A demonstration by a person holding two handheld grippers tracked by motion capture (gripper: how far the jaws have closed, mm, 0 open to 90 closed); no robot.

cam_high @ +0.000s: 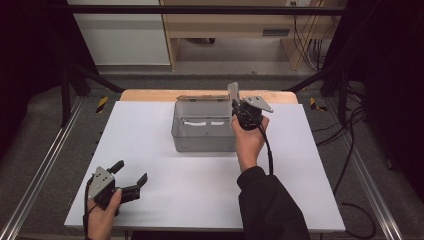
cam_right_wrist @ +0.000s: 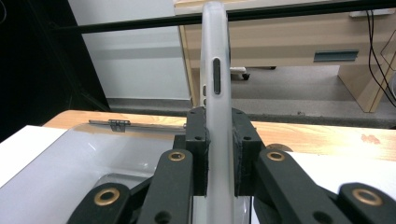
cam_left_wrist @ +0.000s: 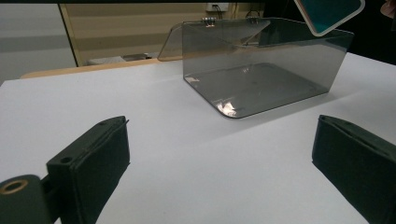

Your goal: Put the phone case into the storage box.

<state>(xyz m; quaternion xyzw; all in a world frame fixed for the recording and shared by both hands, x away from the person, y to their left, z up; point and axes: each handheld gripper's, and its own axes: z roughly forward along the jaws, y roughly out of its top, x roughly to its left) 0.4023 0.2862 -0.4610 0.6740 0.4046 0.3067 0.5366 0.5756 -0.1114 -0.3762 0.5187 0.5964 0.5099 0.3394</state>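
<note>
A smoky clear plastic box (cam_high: pixel 204 131) stands at the back middle of the white table top (cam_high: pixel 200 195), its lid (cam_left_wrist: pixel 210 39) tipped back open. My right gripper (cam_high: pixel 240 109) hovers at the box's right rim and is shut on a phone in a pale case (cam_high: pixel 233 93), which it holds upright. In the right gripper view the phone (cam_right_wrist: pixel 215 93) stands edge-on between the pads (cam_right_wrist: pixel 197 140), above the box (cam_right_wrist: pixel 70 158). My left gripper (cam_high: pixel 131 171) rests open near the front left corner. Its jaws (cam_left_wrist: pixel 219 135) stand wide apart with nothing between them, facing the box (cam_left_wrist: pixel 261 84) and the phone (cam_left_wrist: pixel 329 14).
A wooden strip (cam_high: pixel 150 95) shows behind the white top. Beyond it are a wooden desk (cam_high: pixel 235 25) and cables (cam_high: pixel 305 45). Metal rails (cam_high: pixel 40 170) run along both sides, with dark frame posts (cam_high: pixel 65 85) at the back corners.
</note>
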